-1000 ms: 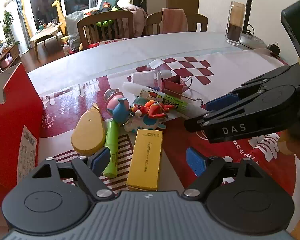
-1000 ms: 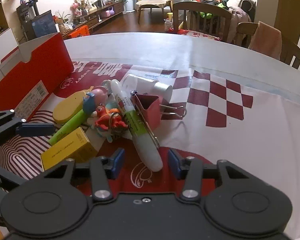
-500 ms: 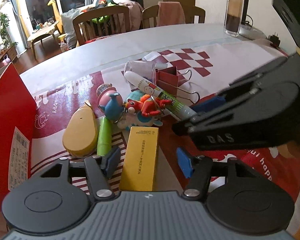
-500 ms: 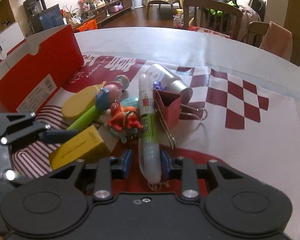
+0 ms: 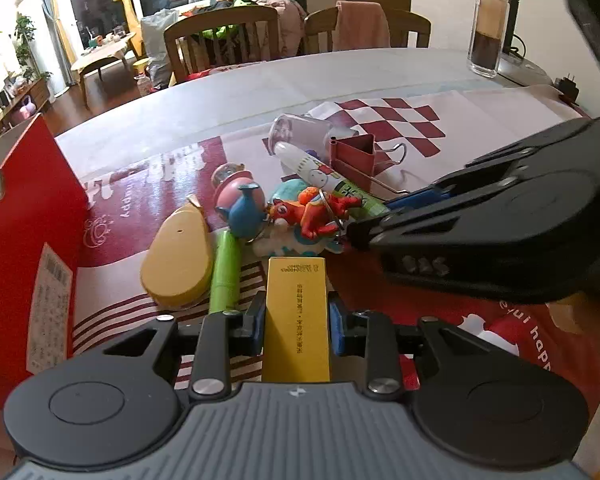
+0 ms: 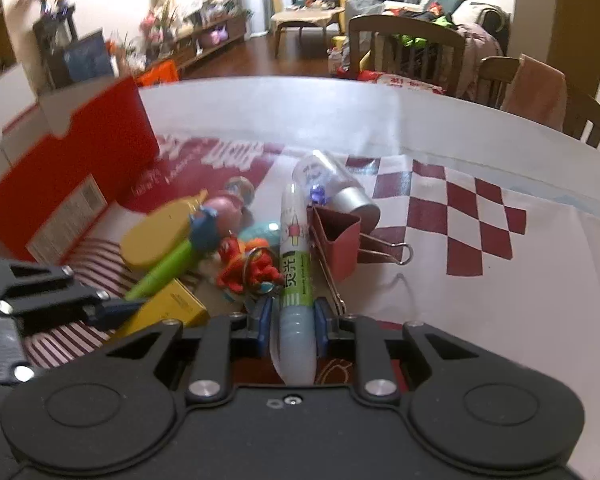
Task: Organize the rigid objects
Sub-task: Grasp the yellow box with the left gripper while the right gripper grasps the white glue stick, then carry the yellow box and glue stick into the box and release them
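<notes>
yellow rectangular box: flat, between left tool pads | white-and-green tube-shaped highlighter pen: lying flat, near end between right tool pads | red metal binder clip: touching pen's right side

I see warm, dim indoor light with dark windows at the top of the frame. Glare sheens the tabletop mid-frame. Fisheye bends both views' edges; the right wrist view smears with motion blur at upper left.

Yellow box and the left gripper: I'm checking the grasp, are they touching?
Touching. The left wrist view shows the left gripper with both blue pads pressed against the yellow box sides.
</notes>
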